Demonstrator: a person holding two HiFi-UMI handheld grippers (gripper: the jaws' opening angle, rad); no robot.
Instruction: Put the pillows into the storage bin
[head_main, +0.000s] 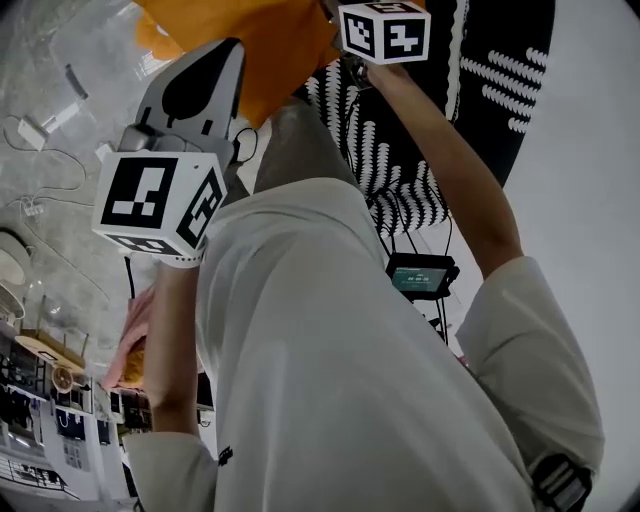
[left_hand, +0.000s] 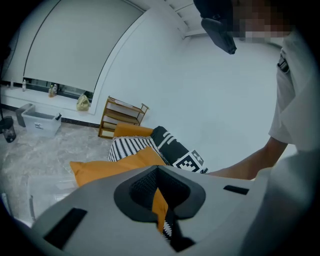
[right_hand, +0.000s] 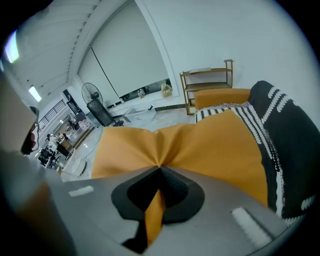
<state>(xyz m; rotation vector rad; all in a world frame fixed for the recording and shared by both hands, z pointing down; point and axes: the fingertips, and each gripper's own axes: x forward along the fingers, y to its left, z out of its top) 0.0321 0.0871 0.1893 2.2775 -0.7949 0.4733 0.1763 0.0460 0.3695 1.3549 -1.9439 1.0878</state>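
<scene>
An orange pillow (right_hand: 210, 145) hangs between my two grippers. In the right gripper view my right gripper (right_hand: 159, 168) is shut on a pinch of the pillow's fabric. My left gripper (left_hand: 158, 170) is shut on another fold of the orange pillow (left_hand: 112, 169). The head view shows the orange pillow (head_main: 275, 50) at the top, with the left gripper (head_main: 228, 52) reaching up to it. Only the right gripper's marker cube (head_main: 385, 30) shows there. A black-and-white patterned pillow (right_hand: 287, 150) lies just behind the orange one. A pale plastic bin (left_hand: 41, 122) stands by the far wall.
A striped pillow (right_hand: 250, 117) and a second orange pillow (right_hand: 222, 97) lie further back in front of a wooden shelf (right_hand: 207, 80). A standing fan (right_hand: 95, 105) is at the left. The person's white shirt (head_main: 340, 360) fills the lower head view.
</scene>
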